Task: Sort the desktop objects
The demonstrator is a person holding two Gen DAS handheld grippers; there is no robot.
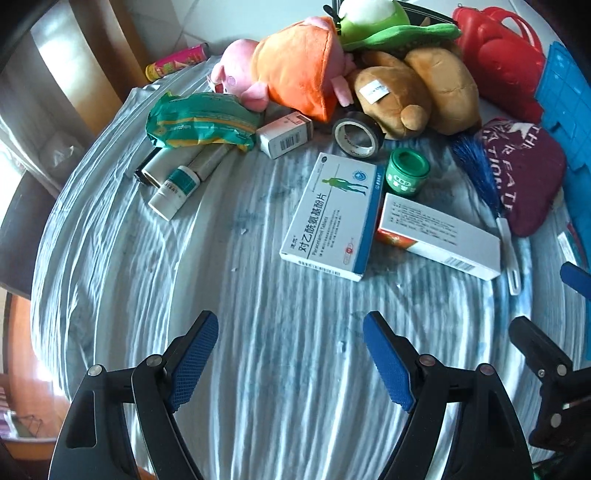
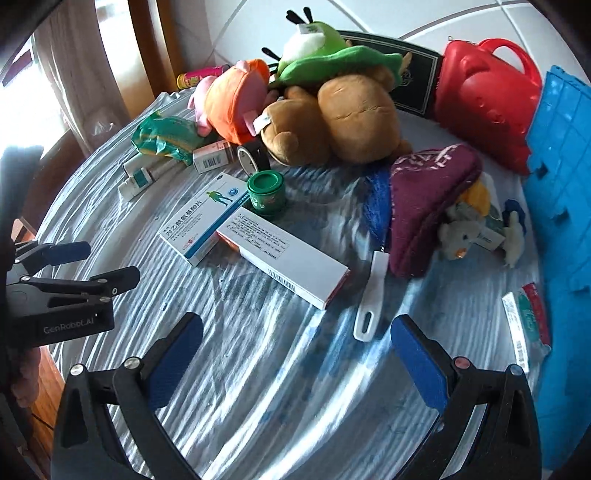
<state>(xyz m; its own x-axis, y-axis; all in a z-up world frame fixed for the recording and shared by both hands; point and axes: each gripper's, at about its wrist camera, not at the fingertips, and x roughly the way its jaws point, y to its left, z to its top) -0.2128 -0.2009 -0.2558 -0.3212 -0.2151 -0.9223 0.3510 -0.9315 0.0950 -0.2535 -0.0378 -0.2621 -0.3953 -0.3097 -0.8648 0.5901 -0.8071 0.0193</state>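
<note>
**Open grippers hover over a cluttered, cloth-covered table**

Soft and hard shapes crowd the far half of the table. A heap of plush toys sits at the back: a pink-and-orange pig (image 1: 295, 70), a brown bear (image 1: 406, 92) and a green toy (image 1: 384, 26) on top, all fuzzy and rounded. Just in front lie crisp cardboard cartons: a white-and-blue medicine box (image 1: 330, 216) lying flat, a long white box with an orange end (image 1: 439, 236) touching its right side, and a small white box (image 1: 284, 134) near a ring of black tape (image 1: 356, 138). A squat green jar with a ribbed lid (image 1: 408, 171) stands beside the blue carton. A crinkled green foil pack (image 1: 199, 120) rests over some cylindrical tubes (image 1: 177, 184). To the right are a maroon knitted cloth (image 2: 428, 206), a blue-bristled brush with a white plastic handle (image 2: 373, 291), a glossy red plastic case (image 2: 484, 107) and a blue gridded tray (image 2: 561, 206).

The left gripper (image 1: 290, 360) hangs low over the bare near part of the cloth, its blue-padded fingers spread wide and holding nothing. The right gripper (image 2: 297, 360) is likewise spread and empty, close beside it, aimed toward the brush handle.

The table is covered by a wrinkled, pale striped cloth (image 1: 240, 295). Behind it are white tiled wall and wooden trim; bright light falls from the left.
</note>
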